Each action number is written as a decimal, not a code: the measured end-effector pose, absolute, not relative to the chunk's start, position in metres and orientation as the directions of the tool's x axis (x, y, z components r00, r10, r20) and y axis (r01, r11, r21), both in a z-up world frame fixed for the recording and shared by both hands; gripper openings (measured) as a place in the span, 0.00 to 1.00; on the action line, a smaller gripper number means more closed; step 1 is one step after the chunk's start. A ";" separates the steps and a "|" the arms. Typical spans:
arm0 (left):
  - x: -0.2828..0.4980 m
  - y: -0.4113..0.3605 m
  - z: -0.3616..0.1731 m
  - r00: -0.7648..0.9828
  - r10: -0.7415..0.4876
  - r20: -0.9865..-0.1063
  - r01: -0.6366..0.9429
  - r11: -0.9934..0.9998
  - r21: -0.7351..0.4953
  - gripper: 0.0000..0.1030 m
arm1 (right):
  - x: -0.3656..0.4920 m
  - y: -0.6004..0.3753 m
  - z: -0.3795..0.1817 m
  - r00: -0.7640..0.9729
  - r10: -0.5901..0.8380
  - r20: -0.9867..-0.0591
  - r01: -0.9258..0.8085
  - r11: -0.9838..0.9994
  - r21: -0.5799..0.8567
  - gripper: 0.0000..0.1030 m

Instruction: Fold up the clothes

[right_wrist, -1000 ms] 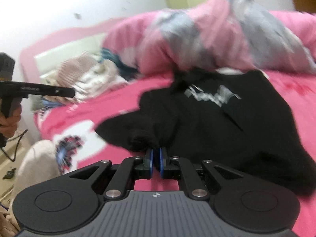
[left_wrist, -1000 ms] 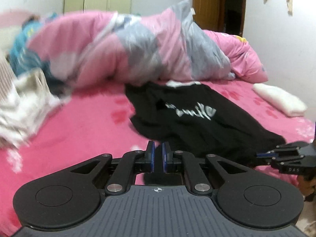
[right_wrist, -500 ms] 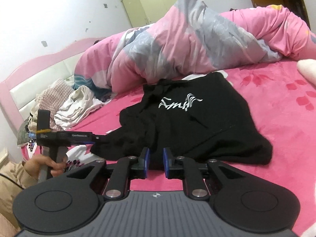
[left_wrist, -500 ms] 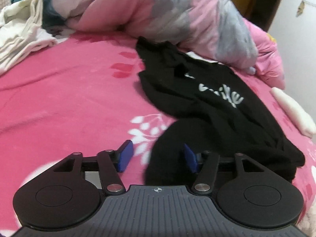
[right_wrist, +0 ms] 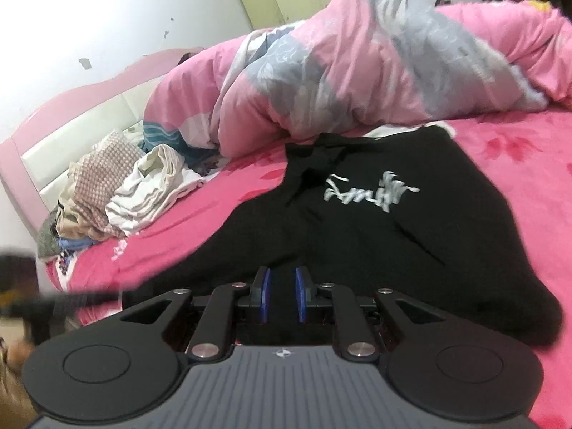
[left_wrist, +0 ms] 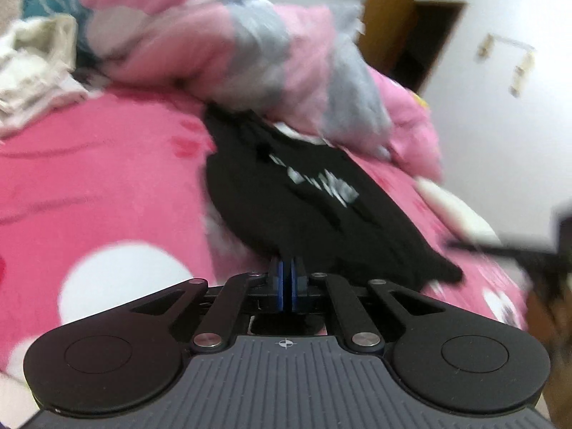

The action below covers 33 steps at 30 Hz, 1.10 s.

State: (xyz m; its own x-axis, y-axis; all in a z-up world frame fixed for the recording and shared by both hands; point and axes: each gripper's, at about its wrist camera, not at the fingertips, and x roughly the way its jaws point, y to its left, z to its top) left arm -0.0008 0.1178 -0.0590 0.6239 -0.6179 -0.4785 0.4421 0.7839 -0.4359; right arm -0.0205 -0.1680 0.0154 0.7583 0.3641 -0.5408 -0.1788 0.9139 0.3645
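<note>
Lying across the pink bed [right_wrist: 507,150], the black garment [right_wrist: 375,221] spreads from the foot of the rumpled pink-and-grey duvet [right_wrist: 321,71] down toward the near edge, white lettering [right_wrist: 371,189] facing up; the left wrist view is blurred by motion, so fine detail there is hard to read.

Toward the headboard [right_wrist: 71,121] at the left end of the bed, a loose pile of clothes [right_wrist: 118,193] sits in a heap, cream and checked fabrics on top, well apart from the black garment; next comes the left gripper [left_wrist: 286,279], its blue fingers [left_wrist: 280,282] pressed together right at the near hem of the black garment [left_wrist: 304,207], though whether cloth is caught between them I cannot tell; in the right wrist view this gripper shows only as a dark smear at the left edge.

Further right, the right gripper [right_wrist: 282,293] has its blue fingers [right_wrist: 265,296] spread a little, a narrow gap between them, with the dark fabric lying just ahead and nothing visibly held; beyond the garment, near the far right edge of the bed, a white folded item [left_wrist: 461,218] rests on the pink sheet beside the duvet.
</note>
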 end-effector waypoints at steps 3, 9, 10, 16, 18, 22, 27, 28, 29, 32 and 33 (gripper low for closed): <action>-0.008 0.126 -0.062 0.589 -0.645 -0.487 0.474 0.764 -0.437 0.08 | 0.021 -0.155 0.020 0.718 0.406 -0.566 -0.185 0.894 0.407 0.16; 0.009 0.163 -0.071 0.677 -0.588 -0.442 0.348 0.785 -0.512 0.34 | 0.112 -0.119 0.016 0.656 0.389 -0.647 -0.161 0.910 0.383 0.41; 0.015 0.165 -0.073 0.686 -0.580 -0.440 0.337 0.789 -0.515 0.36 | 0.128 -0.112 0.014 0.645 0.380 -0.664 -0.156 0.915 0.372 0.41; 0.039 0.144 -0.096 0.630 -0.605 -0.486 0.369 0.784 -0.499 0.38 | 0.222 -0.072 0.003 0.573 0.320 -0.754 -0.134 0.945 0.299 0.41; 0.042 0.138 -0.106 0.612 -0.628 -0.481 0.390 0.768 -0.508 0.38 | 0.254 -0.058 0.000 0.548 0.298 -0.782 -0.128 0.953 0.274 0.41; 0.043 0.143 -0.115 0.609 -0.657 -0.444 0.411 0.740 -0.532 0.38 | 0.295 -0.036 -0.027 0.495 0.201 -0.845 -0.144 0.978 0.148 0.41; 0.046 0.148 -0.119 0.611 -0.678 -0.407 0.411 0.712 -0.569 0.38 | 0.327 -0.015 -0.063 0.450 0.075 -0.890 -0.184 0.983 -0.010 0.38; 0.046 0.148 -0.119 0.613 -0.680 -0.404 0.411 0.710 -0.572 0.38 | 0.326 -0.014 -0.065 0.457 0.073 -0.886 -0.192 0.981 -0.018 0.35; 0.046 0.148 -0.119 0.614 -0.680 -0.402 0.410 0.709 -0.574 0.38 | 0.326 -0.013 -0.068 0.464 0.071 -0.883 -0.200 0.979 -0.026 0.15; 0.047 0.148 -0.119 0.615 -0.680 -0.399 0.406 0.707 -0.578 0.38 | 0.322 -0.013 -0.055 0.503 0.083 -0.860 -0.196 0.980 -0.020 0.05; 0.048 0.149 -0.119 0.616 -0.678 -0.400 0.401 0.707 -0.582 0.38 | 0.321 -0.014 -0.051 0.516 0.088 -0.852 -0.195 0.981 -0.017 0.05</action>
State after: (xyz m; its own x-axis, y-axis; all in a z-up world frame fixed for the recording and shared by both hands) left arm 0.0477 0.1485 -0.1188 0.6164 -0.6784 -0.3998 0.4012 0.7075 -0.5818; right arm 0.3206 -0.0137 -0.0508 0.5164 0.0879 -0.8518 -0.1954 0.9806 -0.0172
